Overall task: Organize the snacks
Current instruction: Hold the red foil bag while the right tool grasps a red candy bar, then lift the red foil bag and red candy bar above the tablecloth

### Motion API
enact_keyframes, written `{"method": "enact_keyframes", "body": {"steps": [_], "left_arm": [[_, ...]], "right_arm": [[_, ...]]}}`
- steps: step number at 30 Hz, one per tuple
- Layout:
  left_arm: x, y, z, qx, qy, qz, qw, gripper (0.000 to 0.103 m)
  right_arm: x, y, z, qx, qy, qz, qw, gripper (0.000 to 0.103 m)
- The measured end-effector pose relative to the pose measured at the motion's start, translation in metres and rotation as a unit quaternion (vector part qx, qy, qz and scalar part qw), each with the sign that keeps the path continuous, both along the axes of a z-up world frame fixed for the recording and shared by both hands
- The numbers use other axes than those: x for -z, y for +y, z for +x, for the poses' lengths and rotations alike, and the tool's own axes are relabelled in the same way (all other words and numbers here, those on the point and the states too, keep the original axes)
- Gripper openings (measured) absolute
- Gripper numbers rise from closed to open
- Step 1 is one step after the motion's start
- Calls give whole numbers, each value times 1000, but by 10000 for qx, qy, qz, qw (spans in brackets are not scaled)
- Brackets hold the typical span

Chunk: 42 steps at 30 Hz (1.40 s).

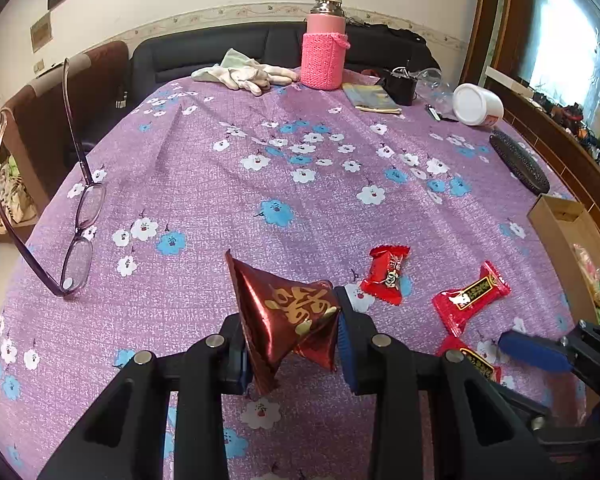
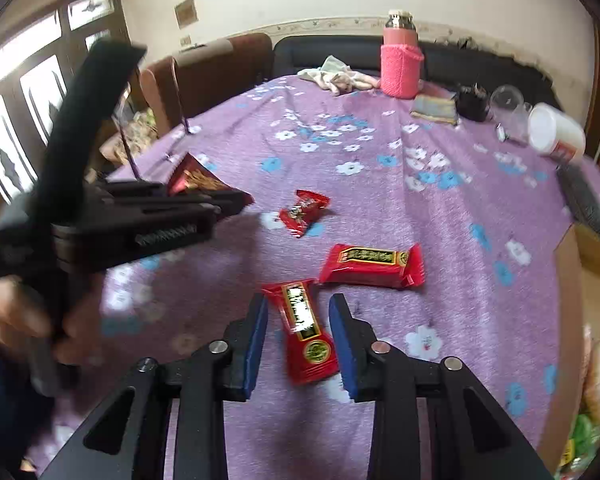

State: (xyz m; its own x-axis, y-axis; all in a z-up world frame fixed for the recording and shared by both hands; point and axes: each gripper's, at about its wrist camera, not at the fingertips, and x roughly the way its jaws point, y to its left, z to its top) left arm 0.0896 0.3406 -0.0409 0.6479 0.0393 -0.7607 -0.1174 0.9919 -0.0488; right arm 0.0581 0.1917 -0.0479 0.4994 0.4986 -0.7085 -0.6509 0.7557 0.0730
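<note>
The left gripper (image 1: 292, 340) has its fingers clamped on a dark red pyramid-shaped foil snack (image 1: 284, 316), held just above the surface (image 1: 228, 184) with its purple flowered cloth. The right gripper (image 2: 298, 344) has its fingers apart, one on each side of a long red snack bar (image 2: 306, 332) lying on the cloth, not clearly touching it. A second red bar (image 2: 374, 266) lies just beyond, and a small red candy (image 2: 302, 212) farther off. At the right edge sits a cardboard box (image 1: 560, 232). Glasses (image 1: 72, 236) rest on the left; a pink flask (image 1: 324, 44), white gloves (image 1: 248, 74) and a tipped white tub (image 1: 478, 104) stand at the far side.
</note>
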Motion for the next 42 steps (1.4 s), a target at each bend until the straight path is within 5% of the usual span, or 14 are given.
{"method": "enact_keyframes", "body": {"steps": [7, 8, 9, 12, 23, 34, 42], "left_arm": [[-3, 2, -2, -26, -51, -96, 9999, 32], [-3, 3, -2, -34, -57, -110, 9999, 32], [-4, 3, -2, -37, -66, -120, 9999, 32], [-5, 3, -3, -13, -91, -146, 9999, 32], [-18, -13, -12, 281, -469, -154, 9984, 32], [-20, -51, -22, 849, -672, 208, 9939, 32], [-22, -66, -25, 1018, -748, 191, 9918, 32]], "right_arm": [[14, 4, 6, -80, 155, -208, 9996, 47], [16, 7, 4, -118, 135, -303, 9994, 44], [17, 10, 1, -102, 24, -405, 9991, 30], [15, 9, 0, -74, 33, -418, 9991, 21], [-26, -40, 13, 792, 17, 818, 9935, 20], [-26, -89, 43, 1912, 462, 1182, 9733, 20], [-28, -113, 52, 2114, 679, 1449, 9642, 20]]}}
